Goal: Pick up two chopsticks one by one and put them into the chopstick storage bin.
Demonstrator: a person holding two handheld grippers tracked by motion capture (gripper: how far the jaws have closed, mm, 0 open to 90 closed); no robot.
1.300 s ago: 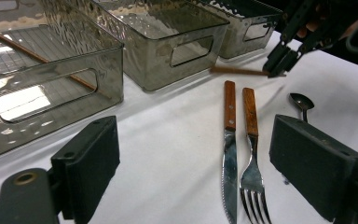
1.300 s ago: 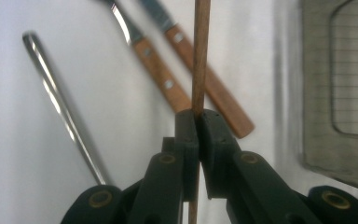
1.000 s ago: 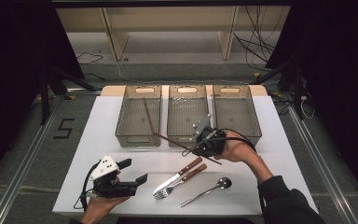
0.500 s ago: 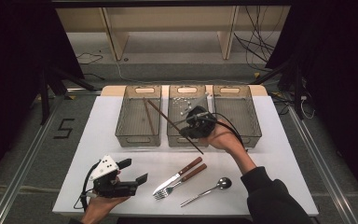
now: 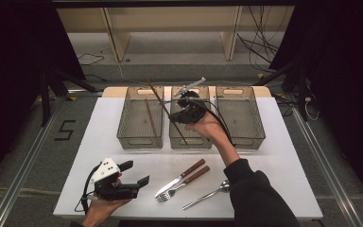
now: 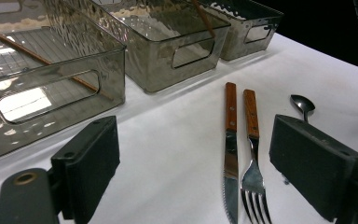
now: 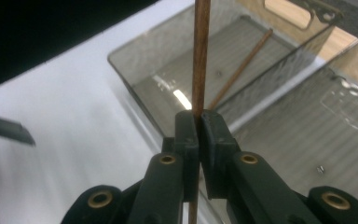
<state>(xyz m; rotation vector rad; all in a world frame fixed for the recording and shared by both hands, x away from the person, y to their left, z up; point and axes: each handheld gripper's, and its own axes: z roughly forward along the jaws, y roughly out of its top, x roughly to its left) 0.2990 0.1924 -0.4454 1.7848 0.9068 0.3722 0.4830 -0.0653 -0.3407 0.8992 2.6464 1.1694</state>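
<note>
Chopstick point(image 5: 164, 108) in its jaws, the right gripper point(image 5: 182, 116) is raised over the middle bin point(image 5: 189, 138) at the far edge of the desk point(image 5: 274, 165), the person's right forearm stretched forward from the near edge and the hand point(image 5: 207, 126) cupped beneath the tool. The stick runs slantwise, its upper end reaching out over the left bin point(image 5: 140, 141) and its lower end hanging above the middle bin's near wall. In the right gripper view the two black jaws are pressed together on the stick, which passes straight up between them point(image 7: 200, 51). A second chopstick point(image 5: 150, 117) lies flat on the floor of the left bin. The right bin point(image 5: 241, 137) stands beside the middle one. Near the front-left corner of the desk the left hand point(image 5: 105, 208) rests low, palm up under the left gripper point(image 5: 134, 174), whose jaws stand spread apart with nothing between them, pointing toward the cutlery. A knife point(image 5: 179, 178), a fork point(image 5: 183, 183) and a spoon point(image 5: 207, 194) lie side by side near the front edge, between the two forearms.
</note>
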